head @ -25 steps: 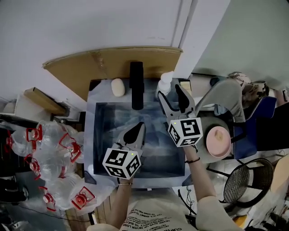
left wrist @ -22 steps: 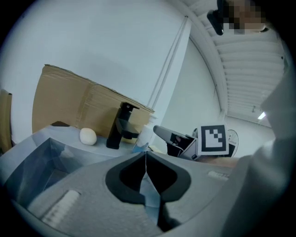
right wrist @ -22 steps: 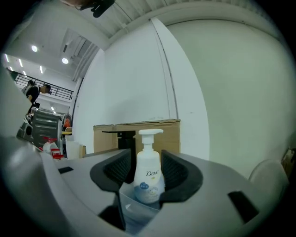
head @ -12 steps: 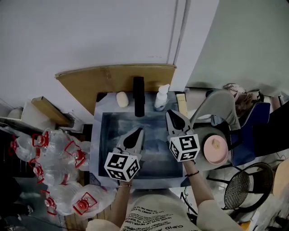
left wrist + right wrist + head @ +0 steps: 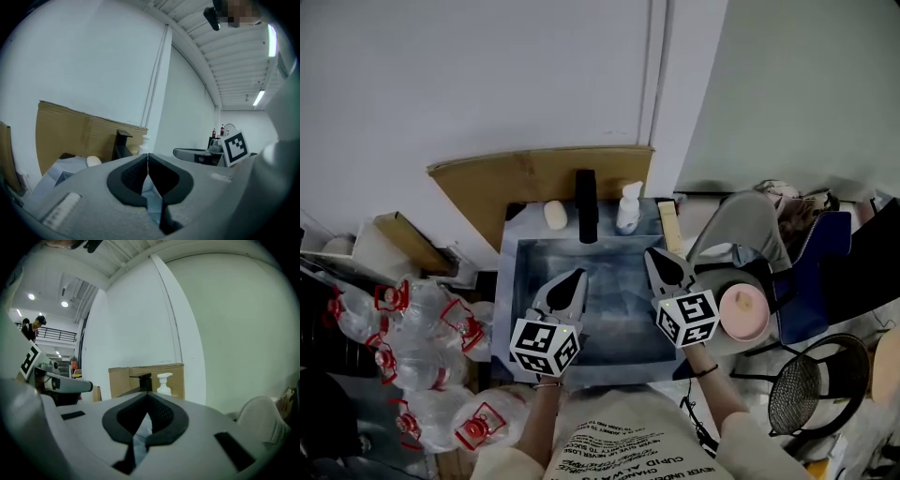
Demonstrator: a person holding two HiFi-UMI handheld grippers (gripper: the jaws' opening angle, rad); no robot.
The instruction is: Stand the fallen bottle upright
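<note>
A white pump bottle (image 5: 627,206) stands upright on the back rim of the sink (image 5: 521,281), right of the black faucet (image 5: 586,204). It also shows in the right gripper view, bottle (image 5: 164,383), and just past the jaws in the left gripper view, bottle (image 5: 144,144). My right gripper (image 5: 653,254) hangs over the sink's right half, well short of the bottle. Its jaws have just been closing and now stand shut with nothing between them (image 5: 147,397). My left gripper (image 5: 575,276) hovers over the sink's left half, shut and empty (image 5: 148,157).
A pale soap bar (image 5: 555,215) lies left of the faucet. Brown cardboard (image 5: 534,173) leans on the wall behind the sink. Several clear jugs with red handles (image 5: 422,347) pile up at the left. A grey chair (image 5: 741,225), a pink-lidded pot (image 5: 743,312) and a wire basket (image 5: 811,384) crowd the right.
The right gripper, open beside the bottle a second ago, has drawn back toward me and shut empty. The left gripper stayed shut over the sink and rose a little.
</note>
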